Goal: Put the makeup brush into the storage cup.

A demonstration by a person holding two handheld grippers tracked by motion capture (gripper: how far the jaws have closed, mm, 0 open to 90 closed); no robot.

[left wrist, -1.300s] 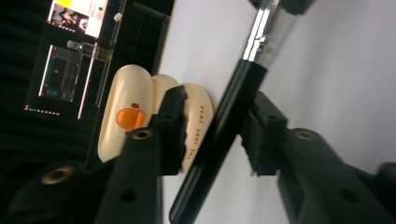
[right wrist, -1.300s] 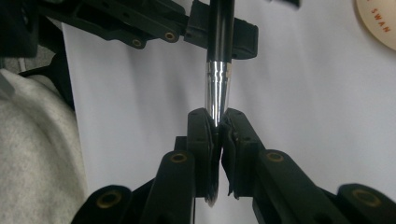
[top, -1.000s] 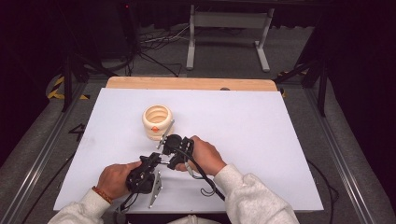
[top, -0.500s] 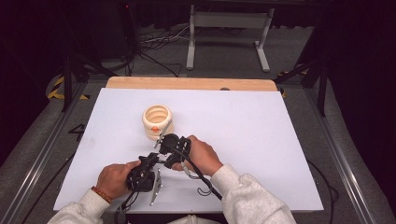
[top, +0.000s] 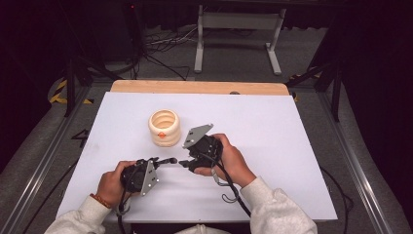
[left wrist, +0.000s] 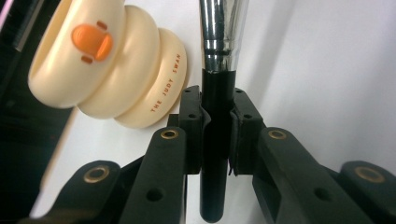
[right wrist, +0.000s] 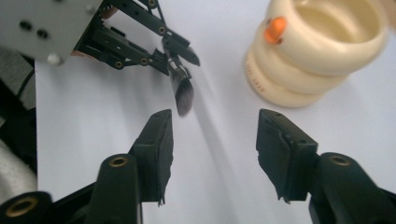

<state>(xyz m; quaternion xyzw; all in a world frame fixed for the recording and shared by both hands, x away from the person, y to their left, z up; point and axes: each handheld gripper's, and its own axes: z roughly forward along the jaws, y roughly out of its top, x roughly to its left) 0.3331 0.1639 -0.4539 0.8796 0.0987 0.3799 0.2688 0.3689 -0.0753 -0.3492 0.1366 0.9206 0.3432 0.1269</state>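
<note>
- A person sits at a white table and holds a two-jaw gripper in each hand.
- The left gripper lies low near the table's front edge and points toward the right hand. Its jaws are pressed tight on the black handle of a makeup brush, which the left gripper view shows clamped upright between the pads, its silver ferrule rising above them.
- In the right gripper view the same brush hangs from the left gripper, its dark bristle head blurred above the bare tabletop.
- The right gripper sits just beside the brush tip. Its jaws have just been opening and now stand spread with nothing between them.
- A cream, ribbed, ring-stacked holder with an orange duck-bill mark stands upright on the table, just beyond both grippers and apart from them. Its open mouth faces up, and what can be seen of the inside holds nothing.
- The step in hand looks like the end of a hand-over: the brush now rests with the left gripper alone, and the right one has let go.
- The next move likely calls for lifting the brush over the holder, tipping it upright and lowering it into the opening without knocking the light holder aside.
</note>
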